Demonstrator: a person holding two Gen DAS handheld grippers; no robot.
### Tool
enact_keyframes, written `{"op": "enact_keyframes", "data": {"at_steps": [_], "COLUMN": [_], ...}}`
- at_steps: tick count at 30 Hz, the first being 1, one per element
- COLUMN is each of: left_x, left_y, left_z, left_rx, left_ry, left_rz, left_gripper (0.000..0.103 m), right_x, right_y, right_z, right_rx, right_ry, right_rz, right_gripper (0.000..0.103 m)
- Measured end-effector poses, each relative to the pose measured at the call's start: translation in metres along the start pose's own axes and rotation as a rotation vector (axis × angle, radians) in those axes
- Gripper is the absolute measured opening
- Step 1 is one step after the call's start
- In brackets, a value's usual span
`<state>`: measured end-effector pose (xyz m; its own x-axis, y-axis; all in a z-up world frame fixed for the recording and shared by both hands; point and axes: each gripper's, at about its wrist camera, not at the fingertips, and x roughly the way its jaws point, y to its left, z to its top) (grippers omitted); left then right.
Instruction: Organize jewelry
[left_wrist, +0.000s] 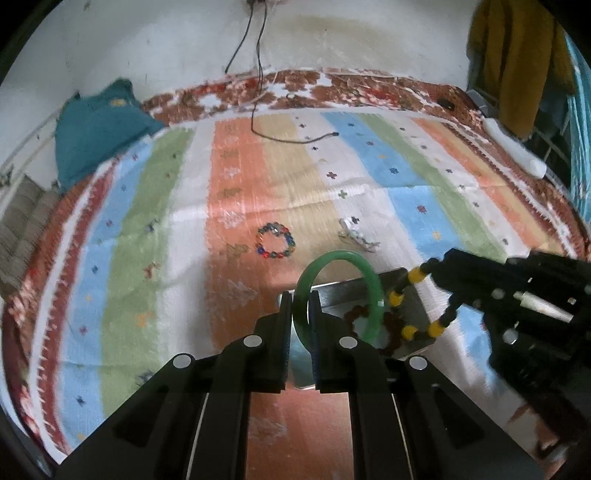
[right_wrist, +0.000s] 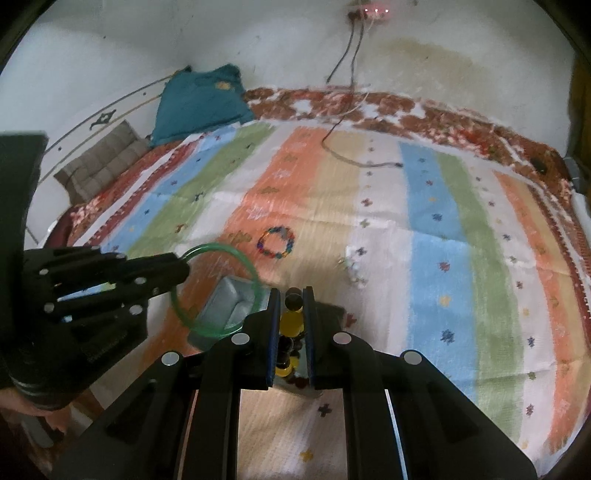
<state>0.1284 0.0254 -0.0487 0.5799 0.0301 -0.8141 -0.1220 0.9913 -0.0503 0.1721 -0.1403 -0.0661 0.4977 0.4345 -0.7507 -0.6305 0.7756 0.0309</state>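
Observation:
My left gripper (left_wrist: 300, 299) is shut on a green bangle (left_wrist: 371, 280) and holds it upright over a grey jewelry tray (left_wrist: 369, 291). The bangle also shows in the right wrist view (right_wrist: 255, 275), over the tray (right_wrist: 229, 299). My right gripper (right_wrist: 291, 295) is shut on a yellow-and-black bead bracelet (right_wrist: 291, 321); in the left wrist view the bracelet (left_wrist: 410, 295) hangs from the right gripper (left_wrist: 437, 267) over the tray's right side. A dark red bead bracelet (left_wrist: 391, 325) lies in the tray.
A multicoloured bead bracelet (left_wrist: 275, 242) (right_wrist: 276, 242) and a white piece of jewelry (left_wrist: 356, 234) (right_wrist: 354, 266) lie on the striped bedspread (left_wrist: 147, 221). A teal cushion (left_wrist: 96, 129) and a black cable (left_wrist: 295, 138) lie farther back by the wall.

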Motion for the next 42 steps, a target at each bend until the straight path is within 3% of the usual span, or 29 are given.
{"op": "enact_keyframes", "data": {"at_steps": [3, 6, 8, 20, 26, 29, 42], "left_x": [0.003, 0.005, 0.005, 0.007, 0.021, 0.028, 0.052], "left_y": [0.005, 0.007, 0.009, 0.026, 0.033, 0.033, 0.040], "left_z": [0.000, -0.001, -0.001, 0.007, 0.015, 0.020, 0.039], "left_rx": [-0.027, -0.039, -0.044, -0.103, -0.126, -0.114, -0.107], "left_ry": [0.011, 0.025, 0.024, 0.024, 0.058, 0.066, 0.095], "left_rz": [0.006, 0.004, 0.017, 0.042, 0.056, 0.073, 0.097], "left_gripper": [0.015, 0.019, 0.021, 0.055, 0.065, 0.071, 0.085], "right_x": [0.001, 0.002, 0.004, 0.015, 0.024, 0.031, 0.065], "right_y": [-0.004, -0.009, -0.011, -0.031, -0.038, -0.038, -0.056], "right_z": [0.003, 0.002, 0.002, 0.005, 0.009, 0.011, 0.027], "right_rx": [0.019, 0.039, 0.048, 0.114, 0.130, 0.117, 0.098], "right_ry": [0.000, 0.010, 0.019, 0.063, 0.091, 0.109, 0.180], "right_rz": [-0.012, -0.017, -0.022, -0.043, -0.065, -0.085, -0.145], "right_gripper": [0.015, 0.029, 0.029, 0.046, 0.055, 0.067, 0.073]}}
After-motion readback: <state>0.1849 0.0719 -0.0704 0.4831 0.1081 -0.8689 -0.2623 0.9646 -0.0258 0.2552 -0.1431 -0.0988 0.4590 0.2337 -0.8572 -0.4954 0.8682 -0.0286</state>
